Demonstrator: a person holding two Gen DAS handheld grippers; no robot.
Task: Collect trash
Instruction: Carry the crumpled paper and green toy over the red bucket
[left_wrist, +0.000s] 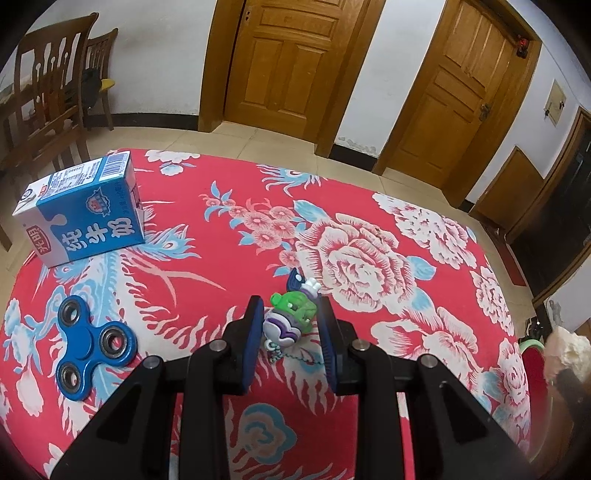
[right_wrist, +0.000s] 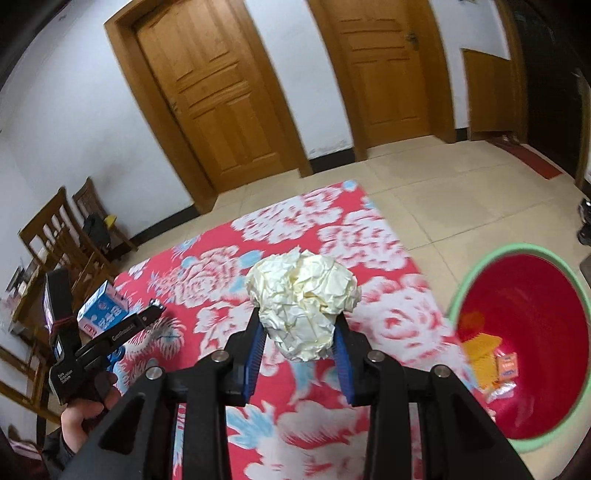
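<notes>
Your right tongs (right_wrist: 299, 332) pinching crumpled cream paper ball (right_wrist: 303, 306), red green-rimmed bin (right_wrist: 480, 273) to their right already holding scraps. Left tongs (left_wrist: 291, 314) spread around small green-purple toy keychain (left_wrist: 291, 317); blue-white milk carton (left_wrist: 81, 210) far left, uncollected.

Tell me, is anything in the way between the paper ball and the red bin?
Nothing visible is. The right gripper holds the crumpled paper ball above the flowery cloth. The red bin stands open to its right, and only bare cloth and floor lie between them. Some trash already sits in the bin's bottom.
</notes>
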